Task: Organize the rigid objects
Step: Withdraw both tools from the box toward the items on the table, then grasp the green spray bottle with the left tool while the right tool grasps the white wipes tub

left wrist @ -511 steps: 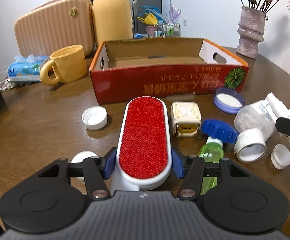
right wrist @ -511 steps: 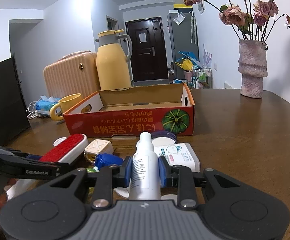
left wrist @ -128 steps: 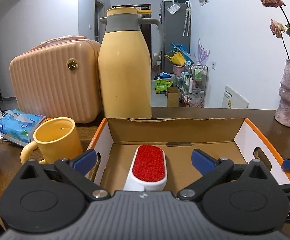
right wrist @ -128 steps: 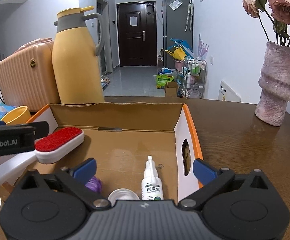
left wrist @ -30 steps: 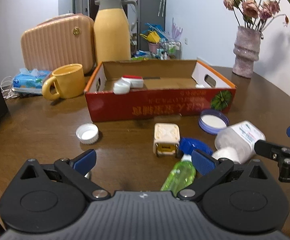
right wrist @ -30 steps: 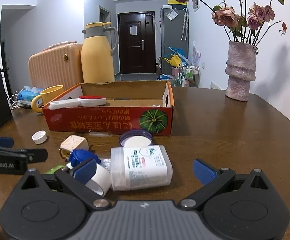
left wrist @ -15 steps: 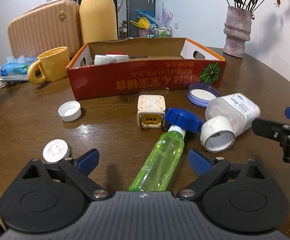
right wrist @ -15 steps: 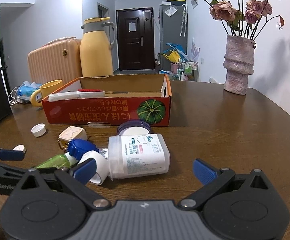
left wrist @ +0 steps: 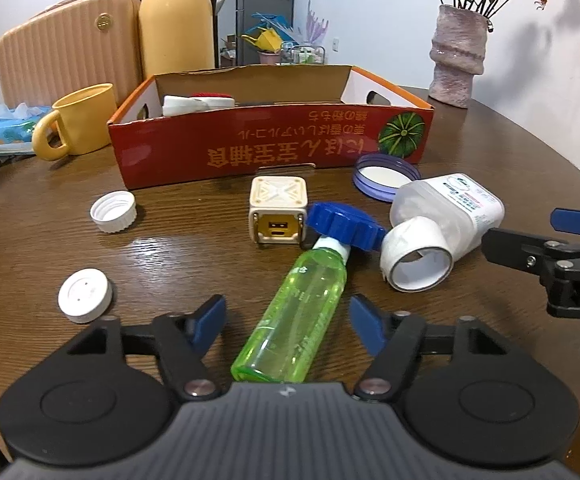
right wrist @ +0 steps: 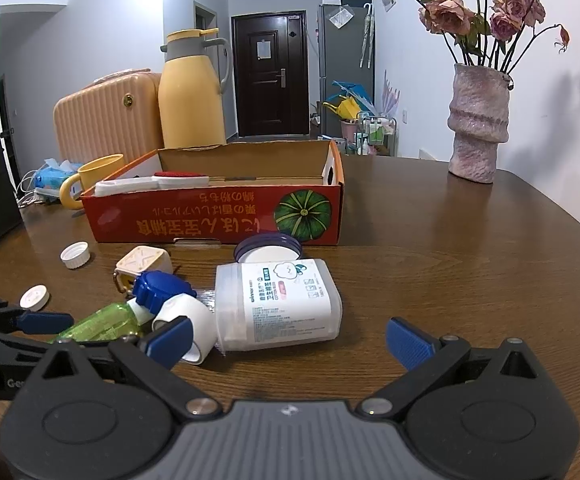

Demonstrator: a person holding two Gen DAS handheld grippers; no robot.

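The green plastic bottle lies on its side on the brown table, its blue ribbed cap pointing toward the red cardboard box and resting close against the cream cube charger and the open end of the white jar. The left gripper straddles the bottle's lower body; its jaws have just been closing and stand half-narrowed, with the bottle between them but a gap on each side, so nothing is pinched yet. The bottle looks translucent, seemingly empty and therefore light, with thin walls that probably flex a little under pressure and a smooth, rounded surface likely to slip or roll. The best hold seems to be across the straight mid-body, squarely, clear of the tapering shoulder. The right gripper hovers near the white jar with its jaws spread wide and empty. In the box, a red-faced lint brush already lies.
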